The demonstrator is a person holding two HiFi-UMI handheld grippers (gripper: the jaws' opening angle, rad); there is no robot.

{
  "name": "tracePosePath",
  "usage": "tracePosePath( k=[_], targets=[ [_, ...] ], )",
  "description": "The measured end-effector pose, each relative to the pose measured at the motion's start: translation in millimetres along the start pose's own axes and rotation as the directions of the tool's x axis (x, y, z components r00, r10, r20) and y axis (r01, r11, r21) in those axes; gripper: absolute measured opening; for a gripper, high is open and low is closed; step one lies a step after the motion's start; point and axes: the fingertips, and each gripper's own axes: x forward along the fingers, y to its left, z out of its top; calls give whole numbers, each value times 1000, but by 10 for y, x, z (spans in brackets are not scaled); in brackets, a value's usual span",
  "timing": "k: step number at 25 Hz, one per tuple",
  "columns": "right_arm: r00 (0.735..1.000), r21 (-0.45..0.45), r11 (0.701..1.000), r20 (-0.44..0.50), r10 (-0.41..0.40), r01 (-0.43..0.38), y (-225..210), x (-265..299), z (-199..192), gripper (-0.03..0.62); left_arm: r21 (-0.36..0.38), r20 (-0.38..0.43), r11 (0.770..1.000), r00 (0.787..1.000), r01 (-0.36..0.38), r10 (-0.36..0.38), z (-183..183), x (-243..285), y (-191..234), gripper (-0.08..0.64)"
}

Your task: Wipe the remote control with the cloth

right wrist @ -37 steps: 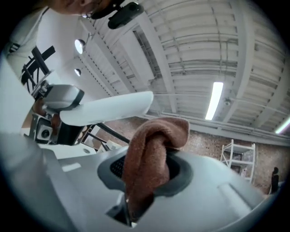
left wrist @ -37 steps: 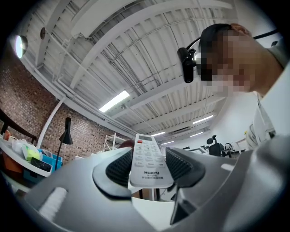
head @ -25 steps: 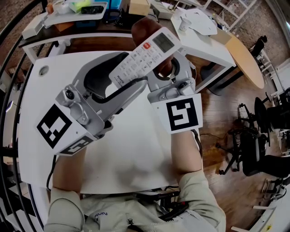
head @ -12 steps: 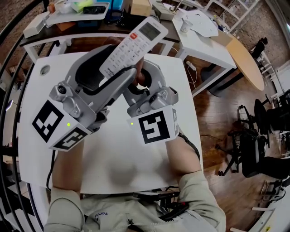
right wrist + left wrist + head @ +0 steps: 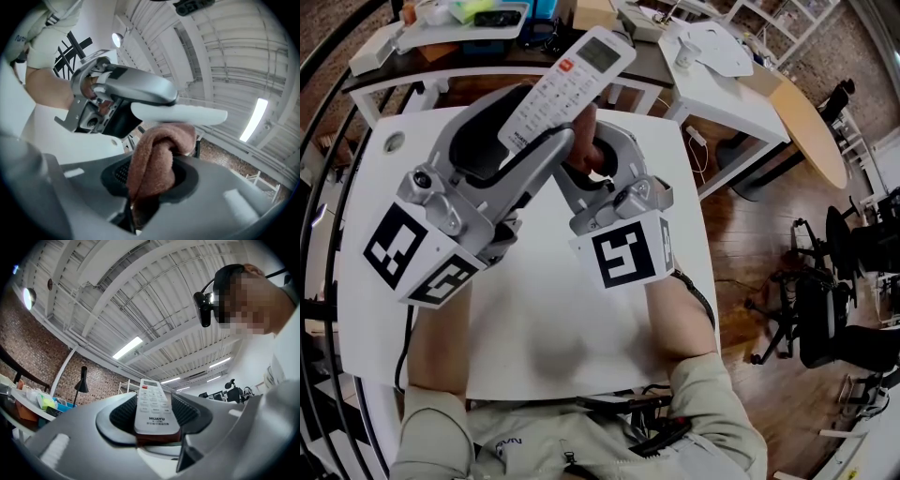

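- Left gripper [image 5: 546, 120] clamps the remote [image 5: 570, 82] by its lower end; hard rubbing could lever it loose.
- Right gripper [image 5: 592, 152] pinches the cloth [image 5: 154, 154], seemingly against the remote's back.

Bright overhead strip light, fisheye-warped edges

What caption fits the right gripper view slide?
Right claw clamps a folded brown terry cloth against the back of the long white plastic remote control held in the left claw.
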Motion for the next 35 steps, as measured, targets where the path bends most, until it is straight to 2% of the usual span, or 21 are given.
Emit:
tracePosePath(
  k=[4,10,13,16,18,23,26,30,32,33,35],
  targets=[
    [999,58,997,-6,-40,40,-186,-39,-141,100,45,-11,998,999,-39,39,-29,-10,31,242],
    [992,210,974,-107,-59,81,-377,-15,-634,100,131,-82,986,990,-107,118,-297,7,201,242],
    [982,262,961,-183,-38,86,-378,46,-935,101,158,-142,978,977,-137,160,-523,28,354,242],
    [964,300,950,-264,-5,87,-341,100,-1250,101,179,-225,968,951,-173,212,-824,27,562,242],
    [948,323,943,-317,26,82,-301,118,-1435,100,193,-290,960,923,-204,254,-1024,-20,721,242],
    [886,349,936,-446,126,42,-145,115,-1845,100,204,-475,943,816,-261,329,-1514,-167,1022,241],
    [854,363,932,-490,176,16,-35,102,-2020,101,212,-540,938,767,-276,348,-1753,-245,1115,241],
    [824,388,921,-525,213,9,46,73,-2181,101,227,-608,927,701,-297,373,-1980,-357,1200,239],
    [810,398,917,-542,224,13,68,62,-2252,101,237,-633,921,670,-310,388,-2048,-403,1248,168],
    [803,404,915,-550,229,15,79,57,-2285,101,242,-643,917,656,-316,395,-2076,-422,1272,48],
    [790,412,911,-564,240,17,110,46,-2342,101,244,-666,913,629,-326,402,-2131,-451,1307,6]
  ],
)
